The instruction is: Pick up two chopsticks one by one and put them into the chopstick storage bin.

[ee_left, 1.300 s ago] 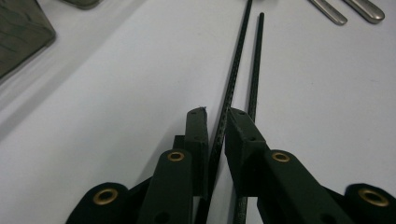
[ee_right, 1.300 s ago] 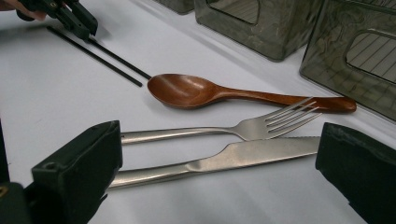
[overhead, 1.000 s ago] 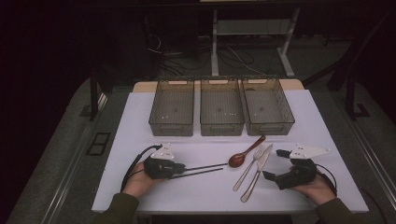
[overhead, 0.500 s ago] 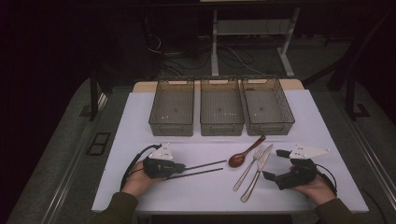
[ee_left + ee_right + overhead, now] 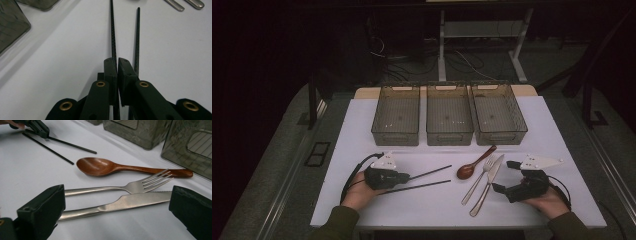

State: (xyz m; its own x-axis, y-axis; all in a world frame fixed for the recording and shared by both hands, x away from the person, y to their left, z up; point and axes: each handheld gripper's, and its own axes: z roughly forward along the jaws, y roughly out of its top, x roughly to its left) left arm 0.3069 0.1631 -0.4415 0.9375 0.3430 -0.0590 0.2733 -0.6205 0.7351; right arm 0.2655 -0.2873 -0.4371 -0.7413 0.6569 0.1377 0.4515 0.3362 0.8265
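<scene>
Here, left hand-held gripper (image 5: 117,60) clenched on thin black chopstick (image 5: 113,32); right hand-held gripper (image 5: 117,212) released over steel knife (image 5: 130,202).

Black chopsticks (image 5: 422,180), brown spoon (image 5: 474,163) (glossy), silver fork (image 5: 478,179), white table (image 5: 432,205)

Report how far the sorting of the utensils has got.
Done: nothing; the three bins hold nothing. In hand: the left gripper is shut on one chopstick; the right gripper stands open by the fork and knife. Left: second chopstick, spoon, fork, knife.

High view overlooks the table (image 5: 362,130); gripper views skim it closely
</scene>
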